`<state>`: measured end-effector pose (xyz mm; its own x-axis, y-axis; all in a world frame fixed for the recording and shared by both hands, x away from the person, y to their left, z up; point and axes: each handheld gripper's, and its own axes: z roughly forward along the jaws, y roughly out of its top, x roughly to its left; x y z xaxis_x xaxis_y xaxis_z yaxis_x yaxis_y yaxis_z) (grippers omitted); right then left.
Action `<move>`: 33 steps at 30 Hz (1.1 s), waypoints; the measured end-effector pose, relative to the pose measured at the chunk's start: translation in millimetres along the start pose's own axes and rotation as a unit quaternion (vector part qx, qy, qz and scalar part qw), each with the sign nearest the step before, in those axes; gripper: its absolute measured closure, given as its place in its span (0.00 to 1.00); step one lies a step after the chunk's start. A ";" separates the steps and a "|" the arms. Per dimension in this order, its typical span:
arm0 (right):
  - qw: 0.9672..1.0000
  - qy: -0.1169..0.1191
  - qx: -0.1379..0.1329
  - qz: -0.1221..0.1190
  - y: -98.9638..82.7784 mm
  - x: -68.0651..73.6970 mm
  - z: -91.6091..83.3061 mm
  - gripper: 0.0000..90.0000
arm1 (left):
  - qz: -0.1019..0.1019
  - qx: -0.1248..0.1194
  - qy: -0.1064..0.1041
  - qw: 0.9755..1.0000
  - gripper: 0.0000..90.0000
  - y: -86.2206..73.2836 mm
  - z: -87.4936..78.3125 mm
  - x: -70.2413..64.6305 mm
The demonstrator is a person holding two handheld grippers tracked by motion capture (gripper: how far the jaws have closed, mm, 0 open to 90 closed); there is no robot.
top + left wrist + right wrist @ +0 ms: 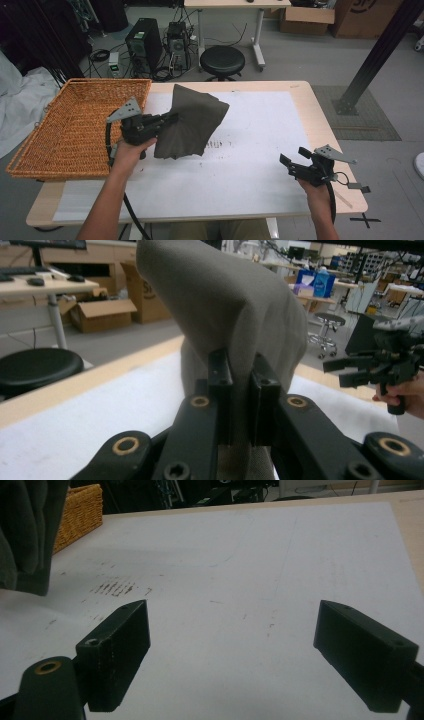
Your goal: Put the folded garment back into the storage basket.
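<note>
The left gripper (242, 390) is clamped on a grey cloth (192, 122), held up above the white sheet (250, 145); the cloth's pinched edge is hidden between the jaws. The right gripper (232, 655) is held wide open, nothing between. A wicker basket (75, 125) sits just left of the cloth.
</note>
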<state>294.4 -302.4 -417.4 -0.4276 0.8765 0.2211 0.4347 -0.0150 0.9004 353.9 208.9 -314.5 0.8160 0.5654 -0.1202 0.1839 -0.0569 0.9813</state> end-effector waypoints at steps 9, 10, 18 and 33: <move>1.000 -0.003 -0.003 -0.004 5.3 2.1 -0.6 0.16 | 0.001 -0.010 0.013 1.000 0.93 26.0 -37.2 19.5; 1.000 -0.004 -0.003 -0.004 5.9 2.4 -0.7 0.16 | 0.000 -0.011 0.013 1.000 0.93 28.6 -41.6 21.9; 1.000 -0.006 -0.003 -0.003 8.0 4.7 0.4 0.16 | -0.019 -0.033 0.053 0.998 0.93 50.1 -93.9 46.0; 1.000 0.002 0.006 -0.021 11.6 24.7 12.6 0.16 | -0.075 -0.019 0.182 0.980 0.93 16.6 -173.6 96.2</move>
<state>298.9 -274.8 -406.2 -0.4492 0.8740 0.1852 0.4254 0.0269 0.9046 340.3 405.1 -283.7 0.5302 0.8218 -0.2089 0.2602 0.0767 0.9625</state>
